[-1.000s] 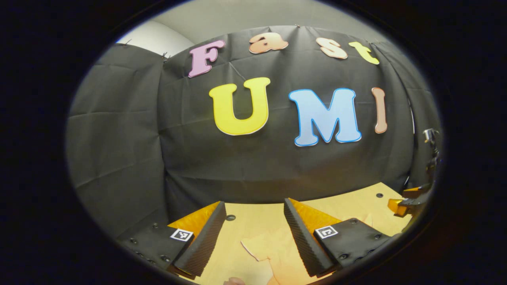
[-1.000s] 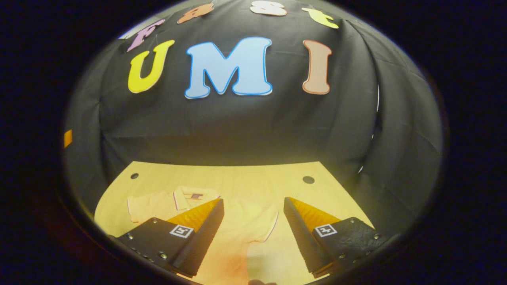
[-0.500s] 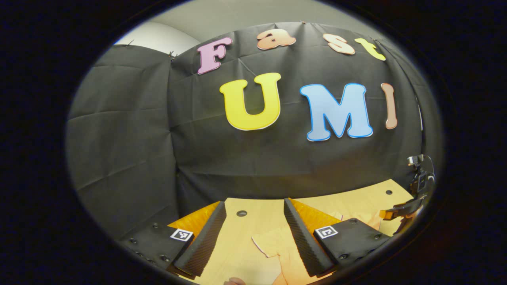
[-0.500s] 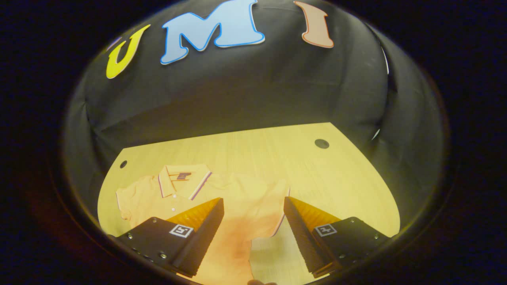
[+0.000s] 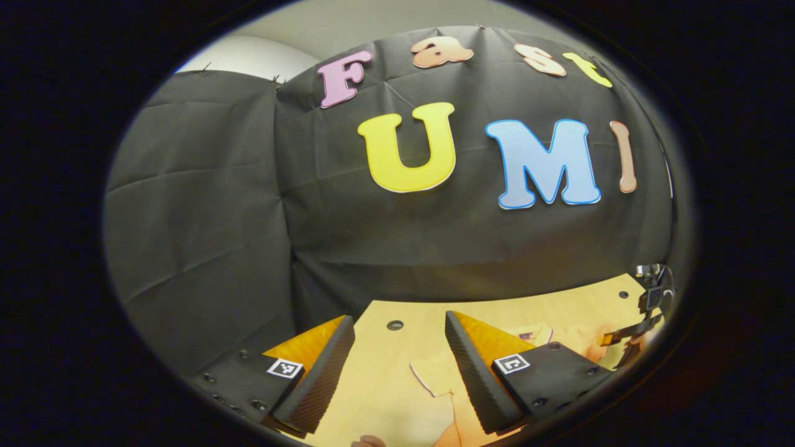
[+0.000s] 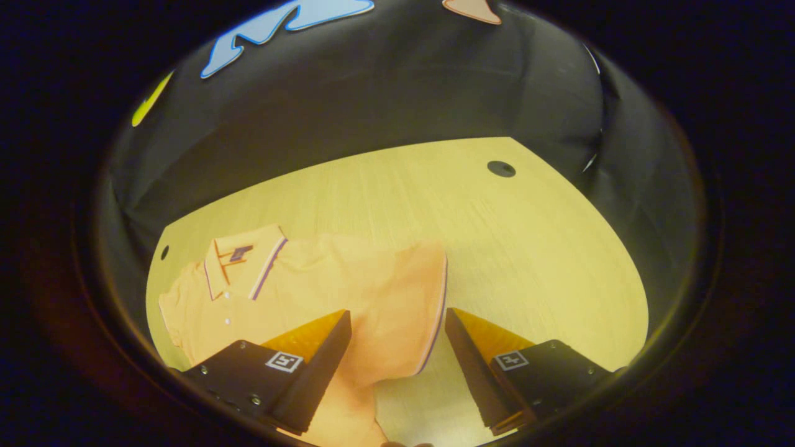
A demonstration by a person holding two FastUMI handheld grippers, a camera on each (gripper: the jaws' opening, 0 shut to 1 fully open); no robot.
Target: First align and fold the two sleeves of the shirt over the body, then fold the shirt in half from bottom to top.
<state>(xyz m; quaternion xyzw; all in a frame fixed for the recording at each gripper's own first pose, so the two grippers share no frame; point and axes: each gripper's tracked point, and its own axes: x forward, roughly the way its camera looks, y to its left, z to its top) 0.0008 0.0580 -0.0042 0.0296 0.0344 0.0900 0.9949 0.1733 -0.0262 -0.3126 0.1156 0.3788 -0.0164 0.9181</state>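
on the wooden table [image 6: 497, 248] the orange shirt [image 6: 323, 292] lies flat, sleeves unfolded; nothing looks done yet. right gripper [image 6: 397, 347] and left gripper [image 5: 397, 354] hover, fingers apart, empty.

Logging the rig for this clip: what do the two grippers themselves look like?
Left gripper and right gripper match: two wedge-shaped fingers with ribbed inner pads, each on a black plate with screws and a small square black-and-white marker. No cables or sleeves are visible.
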